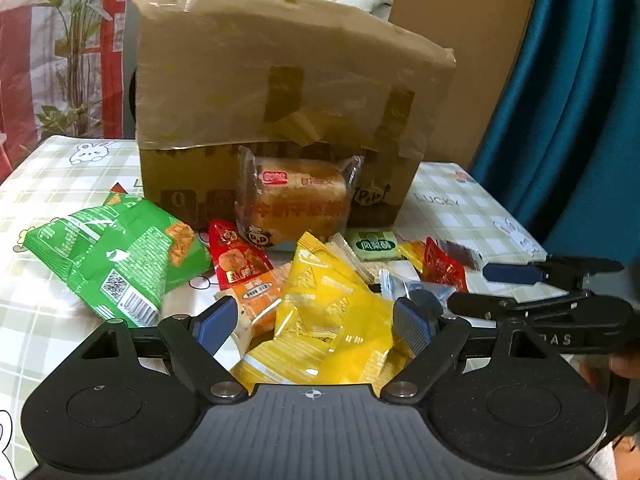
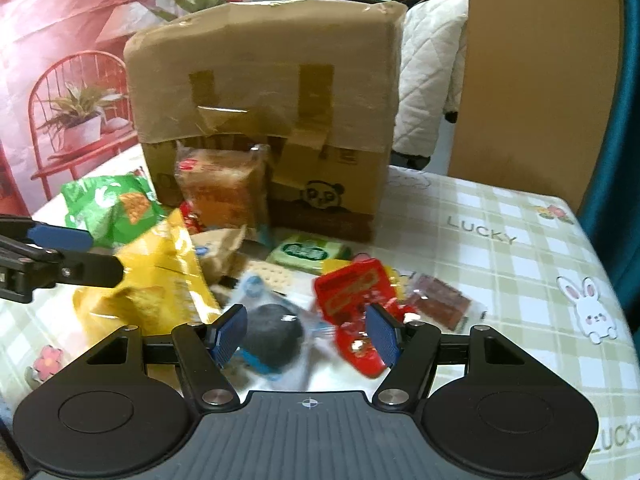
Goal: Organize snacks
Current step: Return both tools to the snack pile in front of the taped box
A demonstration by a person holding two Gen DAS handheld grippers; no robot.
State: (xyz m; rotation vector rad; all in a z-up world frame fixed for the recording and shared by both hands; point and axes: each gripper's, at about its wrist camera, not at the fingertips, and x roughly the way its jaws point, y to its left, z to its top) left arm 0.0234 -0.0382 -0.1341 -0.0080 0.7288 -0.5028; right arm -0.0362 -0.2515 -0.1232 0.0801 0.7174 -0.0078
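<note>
A heap of snack packets lies on a table [image 2: 500, 216] spread with a pale green checked cloth, piled against the front of a taped cardboard box [image 1: 280, 92] that stands toward the table's far edge. A wrapped bread loaf [image 1: 294, 204] leans upright against the box's lower front. To the left of it lies a green chip bag [image 1: 116, 256], and a small red packet [image 1: 236, 258] rests between the two.

The left gripper [image 1: 316, 322] hovers over a yellow chip bag [image 1: 328, 312] in the middle of the pile, its fingers spread wide on either side of the bag, the blue pads not pressing on it.

The right gripper [image 2: 308, 336] hangs over the right side of the heap, fingers about half apart, with a dark round sweet in a clear blue-edged wrapper [image 2: 272, 334] just inside the left pad and a red pouch [image 2: 352, 300] by the right pad; the blurred frame does not show whether either pad touches. A pale green packet [image 2: 308, 254] lies beyond them, near the box.
</note>
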